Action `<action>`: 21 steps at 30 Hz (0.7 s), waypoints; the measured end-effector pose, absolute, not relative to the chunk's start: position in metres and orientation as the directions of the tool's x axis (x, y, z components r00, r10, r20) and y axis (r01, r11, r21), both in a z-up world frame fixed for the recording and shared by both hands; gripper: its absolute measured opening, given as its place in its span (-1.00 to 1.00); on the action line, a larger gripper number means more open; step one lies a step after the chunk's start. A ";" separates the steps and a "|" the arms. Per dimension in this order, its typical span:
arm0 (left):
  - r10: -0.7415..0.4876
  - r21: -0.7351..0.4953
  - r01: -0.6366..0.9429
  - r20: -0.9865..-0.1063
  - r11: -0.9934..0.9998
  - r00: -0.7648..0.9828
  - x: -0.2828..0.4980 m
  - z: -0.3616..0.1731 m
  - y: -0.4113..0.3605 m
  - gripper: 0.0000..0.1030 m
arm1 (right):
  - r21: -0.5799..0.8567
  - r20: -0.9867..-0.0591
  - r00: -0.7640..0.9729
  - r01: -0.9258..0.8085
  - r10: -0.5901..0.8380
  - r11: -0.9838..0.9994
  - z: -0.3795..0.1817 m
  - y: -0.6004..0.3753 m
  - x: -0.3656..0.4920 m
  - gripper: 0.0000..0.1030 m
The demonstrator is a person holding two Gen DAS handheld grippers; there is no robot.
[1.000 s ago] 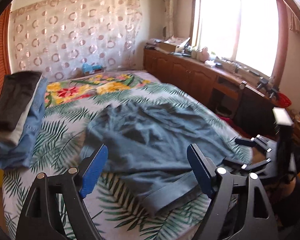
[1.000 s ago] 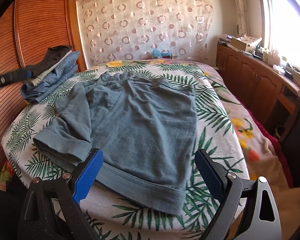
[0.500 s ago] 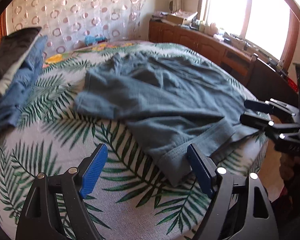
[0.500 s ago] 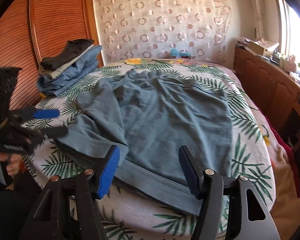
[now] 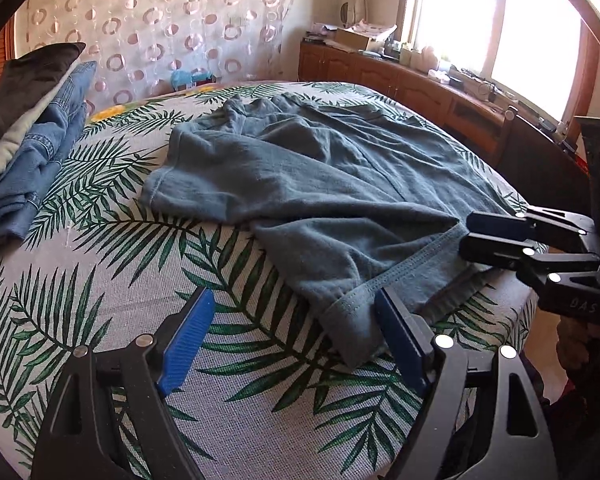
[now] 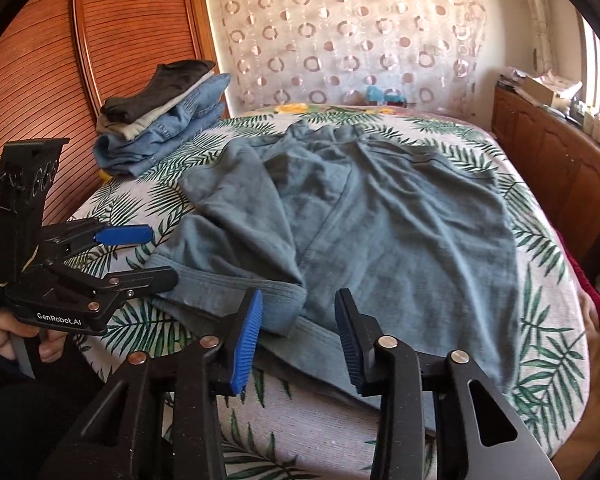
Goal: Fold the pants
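Grey-blue pants [image 5: 320, 184] lie spread on the leaf-print bed [image 5: 100, 280], also in the right wrist view [image 6: 380, 220], one leg folded across the other. My left gripper [image 5: 296, 336] is open, low over the sheet, its right finger at the near hem corner; it also shows at the left of the right wrist view [image 6: 140, 252]. My right gripper [image 6: 298, 332] is open, narrower, with the hem of the pants between its fingers. In the left wrist view it [image 5: 466, 232] sits at the right, at the hem edge.
A stack of folded clothes [image 6: 160, 120], jeans under dark and pale pieces, sits at the bed's far left corner by a wooden wardrobe [image 6: 60, 60]. A wooden cabinet [image 5: 400, 84] with clutter runs under the window on the right. A curtain [image 6: 340, 40] hangs behind.
Both grippers have come down and closer to the near hem of the pants. The right gripper's fingers have narrowed around the hem. The left gripper has shifted left of the hem corner.
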State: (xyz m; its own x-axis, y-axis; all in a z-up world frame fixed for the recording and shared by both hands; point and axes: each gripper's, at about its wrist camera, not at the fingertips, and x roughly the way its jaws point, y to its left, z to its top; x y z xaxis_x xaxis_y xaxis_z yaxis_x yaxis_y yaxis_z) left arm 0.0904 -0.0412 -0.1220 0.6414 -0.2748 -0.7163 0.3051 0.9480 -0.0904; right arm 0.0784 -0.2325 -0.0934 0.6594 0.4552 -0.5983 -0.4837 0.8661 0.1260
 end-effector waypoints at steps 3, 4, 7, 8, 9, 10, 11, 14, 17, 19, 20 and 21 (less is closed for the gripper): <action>-0.276 -0.092 0.304 -0.714 0.948 0.644 0.089 -0.122 -0.041 0.60 | 0.141 -0.605 0.646 -0.489 0.466 0.861 -0.093 -0.232 0.083 -0.33; -0.276 -0.092 0.304 -0.714 0.948 0.644 0.090 -0.122 -0.041 0.60 | 0.145 -0.606 0.641 -0.493 0.471 0.858 -0.093 -0.232 0.084 -0.35; -0.277 -0.092 0.305 -0.711 0.948 0.646 0.089 -0.122 -0.041 0.60 | 0.146 -0.607 0.633 -0.506 0.481 0.850 -0.092 -0.229 0.083 -0.39; -0.277 -0.091 0.305 -0.711 0.948 0.647 0.090 -0.122 -0.041 0.60 | 0.143 -0.607 0.633 -0.507 0.480 0.850 -0.093 -0.227 0.083 -0.39; -0.277 -0.091 0.305 -0.710 0.948 0.648 0.089 -0.123 -0.040 0.60 | 0.141 -0.608 0.633 -0.508 0.480 0.850 -0.093 -0.227 0.083 -0.39; -0.277 -0.091 0.305 -0.709 0.948 0.649 0.089 -0.122 -0.041 0.60 | 0.144 -0.610 0.630 -0.509 0.481 0.849 -0.094 -0.227 0.084 -0.40; -0.277 -0.091 0.305 -0.709 0.948 0.649 0.089 -0.122 -0.040 0.60 | 0.149 -0.611 0.627 -0.508 0.483 0.848 -0.094 -0.227 0.084 -0.40; -0.276 -0.090 0.304 -0.708 0.948 0.650 0.089 -0.122 -0.040 0.60 | 0.160 -0.615 0.625 -0.498 0.481 0.852 -0.097 -0.225 0.089 -0.42; -0.276 -0.090 0.305 -0.707 0.948 0.651 0.089 -0.122 -0.040 0.61 | 0.170 -0.613 0.630 -0.484 0.477 0.858 -0.095 -0.225 0.092 -0.42; -0.276 -0.089 0.304 -0.705 0.948 0.653 0.089 -0.122 -0.040 0.61 | 0.160 -0.614 0.638 -0.476 0.465 0.865 -0.095 -0.222 0.093 -0.42; -0.276 -0.089 0.304 -0.705 0.948 0.653 0.089 -0.122 -0.041 0.61 | 0.159 -0.615 0.638 -0.475 0.464 0.865 -0.095 -0.221 0.094 -0.42; -0.276 -0.089 0.304 -0.704 0.948 0.654 0.089 -0.122 -0.041 0.61 | 0.158 -0.616 0.637 -0.476 0.463 0.865 -0.095 -0.219 0.095 -0.42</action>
